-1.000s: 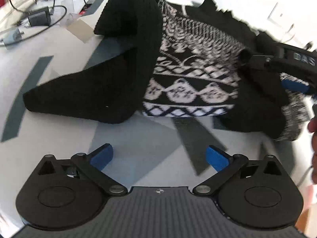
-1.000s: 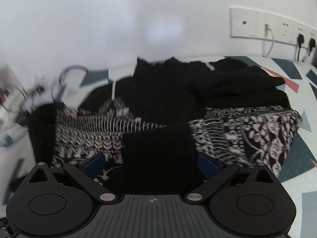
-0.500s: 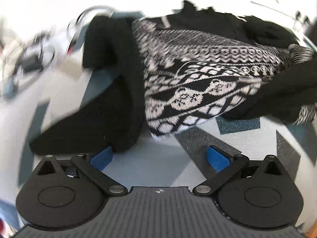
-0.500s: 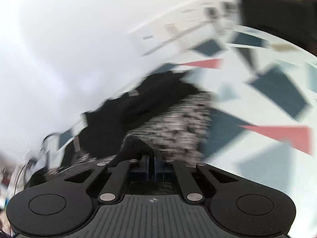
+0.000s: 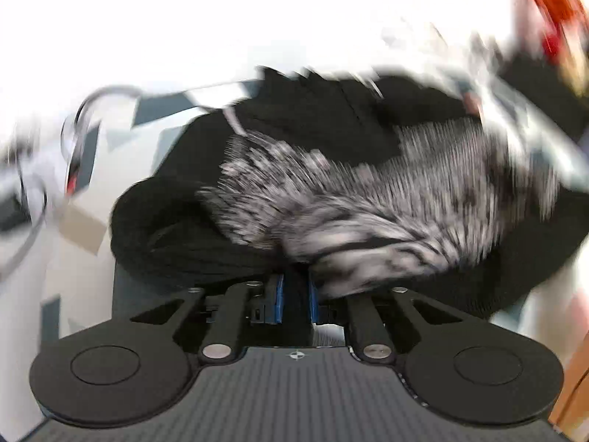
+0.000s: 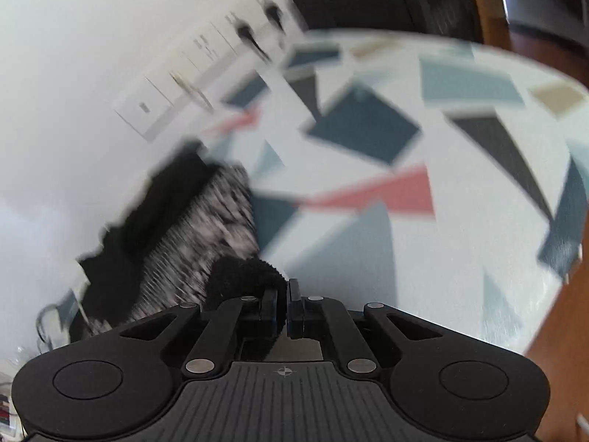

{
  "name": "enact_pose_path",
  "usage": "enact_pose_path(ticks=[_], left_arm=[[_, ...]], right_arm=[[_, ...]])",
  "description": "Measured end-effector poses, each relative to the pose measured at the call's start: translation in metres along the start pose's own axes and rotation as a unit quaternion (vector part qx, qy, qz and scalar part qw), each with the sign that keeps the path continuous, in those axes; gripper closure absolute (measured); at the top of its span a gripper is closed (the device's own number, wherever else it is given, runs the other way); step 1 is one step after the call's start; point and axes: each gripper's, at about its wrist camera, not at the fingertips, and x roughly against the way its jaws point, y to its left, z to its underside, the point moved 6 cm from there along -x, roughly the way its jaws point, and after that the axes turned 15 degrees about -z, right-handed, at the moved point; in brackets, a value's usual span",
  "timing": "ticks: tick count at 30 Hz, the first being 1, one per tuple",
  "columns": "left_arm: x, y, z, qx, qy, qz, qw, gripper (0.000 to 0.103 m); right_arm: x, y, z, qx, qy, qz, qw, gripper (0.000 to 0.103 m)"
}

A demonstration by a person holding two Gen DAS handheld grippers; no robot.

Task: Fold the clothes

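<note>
A black sweater with a black-and-white patterned band (image 5: 368,191) lies bunched on the patterned table (image 5: 48,276); the picture is blurred by motion. In the left wrist view my left gripper (image 5: 295,283) is closing its jaws, with a black fold of the sweater pinched between the blue pads (image 5: 278,294). In the right wrist view my right gripper (image 6: 283,294) is shut on a black edge of the same sweater (image 6: 206,235), which trails away to the left behind it. The rest of the garment is hidden behind the gripper body.
Wall sockets with plugs (image 6: 206,84) line the white wall behind the table (image 6: 368,250). The table's edge (image 6: 567,276) curves down the right, with brown wood beyond. Cables (image 5: 84,121) lie at the left of the sweater.
Both grippers went from wide open to closed on the sweater's black fabric. The right one swung far to the right and rolled; the left one moved in to the hem and rose.
</note>
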Motion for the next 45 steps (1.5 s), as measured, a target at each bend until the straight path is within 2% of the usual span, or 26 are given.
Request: enact_pose_path(ticks=[2,4,6,7,9,13,15,16,17,18,19,22,23,25,28,29,30,31,35,38,42,45], left_arm=[[0.003,0.018,-0.01,0.05,0.004,0.015,0.9986,0.088],[0.001,0.026,-0.011,0.048,0.002,-0.001,0.9989,0.081],[-0.003,0.021,-0.001,0.023,0.016,-0.02,0.9994,0.064],[-0.005,0.019,0.004,0.011,0.023,-0.029,0.9993,0.058],[-0.004,0.013,0.02,-0.007,0.038,-0.043,0.9983,0.037],[0.001,0.012,0.045,-0.005,0.057,-0.072,0.9958,0.034],[0.008,0.017,0.05,0.023,0.053,-0.084,0.9947,0.033],[0.015,0.02,0.049,0.043,0.034,-0.099,0.9936,0.032],[0.022,0.023,0.049,0.065,0.013,-0.114,0.9913,0.024],[0.028,0.022,0.05,0.074,-0.002,-0.12,0.99,0.017],[0.03,0.018,0.05,0.073,-0.007,-0.112,0.991,0.017],[0.039,0.002,0.052,0.066,-0.014,-0.078,0.9947,0.017],[0.04,-0.003,0.051,0.064,-0.017,-0.069,0.9955,0.017],[0.041,-0.013,0.053,0.057,-0.02,-0.051,0.9969,0.017],[0.028,-0.035,0.068,0.024,0.017,-0.025,0.9993,0.017],[0.021,-0.041,0.075,0.009,0.036,-0.027,0.9989,0.024],[0.013,-0.048,0.082,-0.007,0.056,-0.03,0.9979,0.049],[0.006,-0.053,0.089,-0.023,0.077,-0.034,0.9962,0.056],[-0.004,-0.053,0.092,-0.014,0.082,-0.05,0.9953,0.061],[-0.015,-0.041,0.089,0.027,0.088,-0.058,0.994,0.06],[-0.026,-0.038,0.078,0.036,0.067,-0.064,0.9951,0.06],[-0.037,-0.038,0.066,0.033,0.054,-0.072,0.9954,0.06]], right_arm=[[0.007,0.008,-0.01,0.013,-0.024,-0.01,1.0,0.099],[0.009,0.003,-0.013,-0.002,-0.027,-0.001,1.0,0.099],[0.008,-0.01,-0.012,-0.01,-0.018,0.025,0.999,0.099],[0.006,-0.019,-0.009,-0.012,-0.011,0.041,0.999,0.099],[0.004,-0.037,-0.003,-0.025,0.004,0.073,0.997,0.099],[0.008,-0.073,0.014,-0.069,0.029,0.135,0.988,0.098],[0.013,-0.083,0.021,-0.076,0.041,0.165,0.983,0.089],[0.016,-0.085,0.021,-0.07,0.039,0.18,0.98,0.072],[0.019,-0.086,0.02,-0.062,0.034,0.196,0.978,0.058],[0.022,-0.087,0.02,-0.053,0.027,0.207,0.977,0.054],[0.025,-0.088,0.019,-0.054,0.022,0.211,0.976,0.048],[0.031,-0.093,0.017,-0.067,0.014,0.217,0.974,0.046],[0.032,-0.094,0.017,-0.076,0.013,0.218,0.973,0.039],[0.034,-0.097,0.016,-0.087,0.013,0.221,0.971,0.037],[0.035,-0.095,0.018,-0.079,0.015,0.224,0.971,0.037],[0.035,-0.094,0.018,-0.073,0.016,0.223,0.972,0.037],[0.034,-0.092,0.018,-0.066,0.02,0.222,0.973,0.037],[0.033,-0.091,0.017,-0.059,0.023,0.221,0.973,0.037],[0.031,-0.082,0.016,-0.034,0.038,0.21,0.976,0.037],[0.031,-0.074,0.016,-0.008,0.043,0.201,0.979,0.036],[0.026,-0.066,0.022,0.032,0.045,0.196,0.979,0.034],[0.017,-0.062,0.031,0.023,0.066,0.179,0.981,0.034]])
